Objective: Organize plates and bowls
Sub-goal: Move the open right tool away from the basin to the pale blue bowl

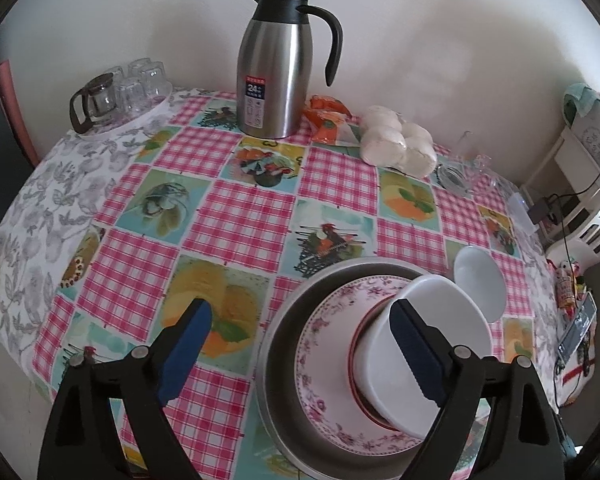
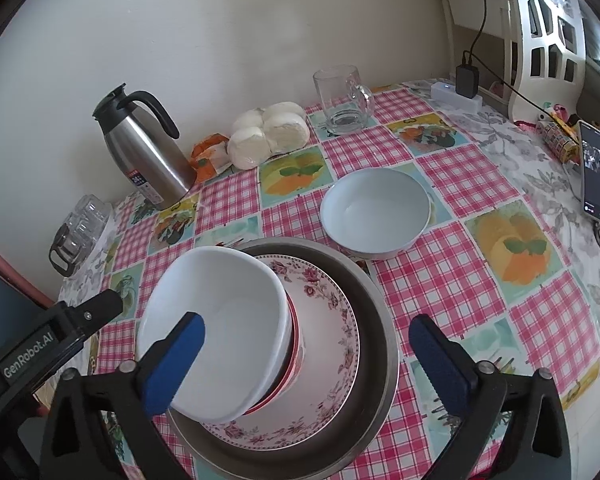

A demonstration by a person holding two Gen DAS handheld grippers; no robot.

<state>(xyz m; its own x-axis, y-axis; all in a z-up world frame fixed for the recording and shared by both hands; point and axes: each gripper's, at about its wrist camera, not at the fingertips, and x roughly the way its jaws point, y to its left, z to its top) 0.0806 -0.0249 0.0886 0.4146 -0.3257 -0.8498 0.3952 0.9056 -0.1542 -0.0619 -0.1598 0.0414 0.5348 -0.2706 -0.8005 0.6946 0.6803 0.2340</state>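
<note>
A stack stands near the table's front: a metal pan [image 1: 284,344] [image 2: 376,320], a floral plate [image 1: 324,340] [image 2: 332,320] in it, a red-rimmed bowl [image 2: 296,344], and a white bowl [image 1: 432,320] [image 2: 220,320] tilted on top. A second white bowl [image 1: 480,280] [image 2: 376,212] sits alone on the cloth beyond the stack. My left gripper [image 1: 300,344] is open, its right finger over the top bowl. My right gripper [image 2: 308,356] is open, above the stack, its left finger over the top bowl's inside.
A steel thermos jug [image 1: 276,64] [image 2: 144,152], a bag of white buns [image 1: 396,144] [image 2: 268,132] and an orange packet [image 1: 328,120] stand at the back. A tray of glasses [image 1: 124,96] is far left. A glass mug [image 2: 342,100], charger [image 2: 466,80] and phone [image 2: 594,172] are right.
</note>
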